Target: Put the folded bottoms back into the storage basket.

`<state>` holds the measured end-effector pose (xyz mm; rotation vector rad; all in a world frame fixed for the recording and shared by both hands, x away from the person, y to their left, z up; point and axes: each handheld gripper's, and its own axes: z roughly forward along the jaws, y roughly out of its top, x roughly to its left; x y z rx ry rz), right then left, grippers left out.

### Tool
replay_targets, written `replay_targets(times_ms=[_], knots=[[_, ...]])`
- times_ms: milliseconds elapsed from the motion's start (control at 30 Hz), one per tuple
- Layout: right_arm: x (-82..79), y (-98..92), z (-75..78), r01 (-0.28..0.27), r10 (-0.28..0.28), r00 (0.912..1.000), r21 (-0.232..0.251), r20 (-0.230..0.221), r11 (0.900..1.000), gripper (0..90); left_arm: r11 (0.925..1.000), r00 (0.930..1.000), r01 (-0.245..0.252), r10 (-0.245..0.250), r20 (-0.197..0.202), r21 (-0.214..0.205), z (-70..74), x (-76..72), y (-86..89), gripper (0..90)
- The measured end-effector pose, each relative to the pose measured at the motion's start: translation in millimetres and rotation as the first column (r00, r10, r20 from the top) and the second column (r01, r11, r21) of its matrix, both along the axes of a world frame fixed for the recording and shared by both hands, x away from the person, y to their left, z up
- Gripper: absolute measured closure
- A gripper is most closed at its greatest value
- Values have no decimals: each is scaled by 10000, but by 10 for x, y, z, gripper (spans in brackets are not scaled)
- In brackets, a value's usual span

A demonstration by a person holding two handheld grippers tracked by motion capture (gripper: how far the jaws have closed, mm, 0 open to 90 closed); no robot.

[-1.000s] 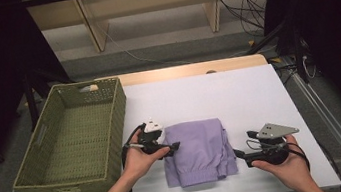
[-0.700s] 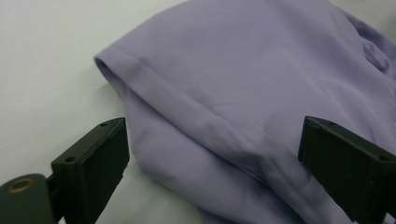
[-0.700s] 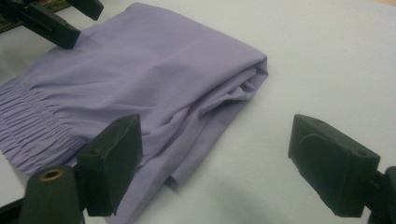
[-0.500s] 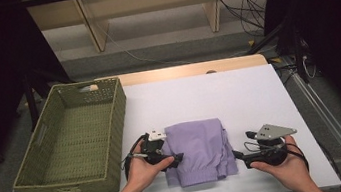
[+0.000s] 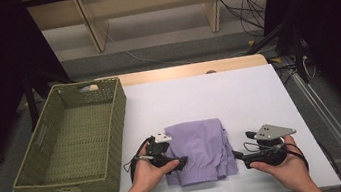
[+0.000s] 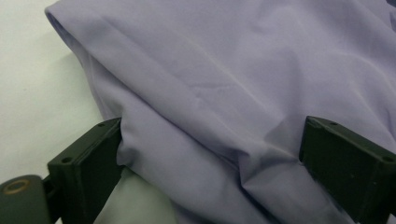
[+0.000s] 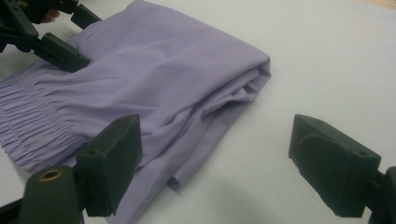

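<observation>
Item: folded lilac garment [image 5: 201, 148], soft thin fabric with a gathered elastic band along one edge. Location: lower centre of the high view, lying flat on the white surface [image 5: 239, 96], well apart from the basket. Condition: folded into a compact rectangle, layers loose and slightly rumpled at the open edges.

Item: left tongs [image 5: 180, 163]. Location: at the garment's left edge in the high view. State: jaws spread wide, one on each side of a bunched fold of cloth, seen close in the left gripper view [image 6: 210, 154]; they straddle the fabric and have not yet closed on it. Likely purpose: positioned to pinch that edge through all layers.

Item: right tongs [image 5: 238, 155]. Location: just beside the garment's right edge. State: jaws wide apart, holding nothing; in the right gripper view [image 7: 215, 163] one jaw overlaps the cloth's edge, the other stands over bare surface. Likely purpose: lined up to take the opposite side, so the fold lifts evenly.

Item: green woven basket [image 5: 118, 118]. Location: left of the high view, beside the surface. Probable destination, judged from placement alone.
</observation>
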<state>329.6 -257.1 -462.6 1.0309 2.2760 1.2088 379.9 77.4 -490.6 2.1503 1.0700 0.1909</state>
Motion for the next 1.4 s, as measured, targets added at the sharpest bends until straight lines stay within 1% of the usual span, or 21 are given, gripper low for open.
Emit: replay_targets(times_ms=[100, 167, 333, 500, 633, 733, 767, 800, 867, 1000, 1033, 1133, 1267, 1400], knots=[[2, -1, -2, -12, 12, 10000, -24, 7, 10000, 183, 10000, 10000, 0, 0, 11, -39, -2, -1, -16, 75], [2, -1, -2, -5, 5, 10000, -30, 13, 10000, 183, 10000, 10000, 73, -73, 7, 12, 1, -4, -26, 81], [2, -2, -1, 10, -10, 10000, -19, 15, 10000, 183, 9997, 9997, 224, -225, 132, 53, 5, -14, -51, 151], [0, 1, -1, -25, 25, 10000, -89, -8, 10000, 182, 9993, 9991, 343, -347, 263, 149, 5, -19, -81, 194], [2, 2, 0, -31, 32, 10000, -89, 14, 10000, 182, 9985, 9979, 456, -469, 447, 301, 5, -26, -103, 233], [3, 3, -2, -35, 35, 10000, -104, -3, 9999, 182, 9965, 9952, 617, -657, 719, 566, 3, -38, -126, 273], [3, 4, -4, -32, 32, 10000, -101, 4, 9999, 183, 9964, 9942, 621, -668, 844, 570, -2, -43, -132, 296], [2, 4, -3, -33, 33, 10000, -115, -2, 9999, 183, 9966, 9939, 608, -656, 886, 555, -5, -47, -134, 318], [3, 6, -4, -26, 26, 10000, -99, 19, 9999, 183, 9965, 9937, 577, -632, 929, 607, -4, -52, -139, 332], [3, 9, -6, -32, 32, 10000, -110, 5, 9999, 182, 9964, 9931, 575, -634, 983, 623, -2, -57, -148, 368], [3, 11, -6, -31, 31, 10000, -115, -2, 9999, 182, 9965, 9928, 616, -670, 992, 567, 0, -61, -153, 382], [2, 16, -7, -38, 37, 10000, -113, -26, 9999, 182, 9970, 9920, 682, -718, 1035, 374, -7, -72, -182, 479], [2, 17, -5, -58, 57, 10000, -124, -25, 9999, 181, 9969, 9923, 689, -723, 1007, 367, -4, -61, -210, 507], [2, 16, -7, -47, 46, 10000, -125, -73, 9999, 181, 9972, 9929, 682, -709, 952, 308, -1, -54, -215, 565]])
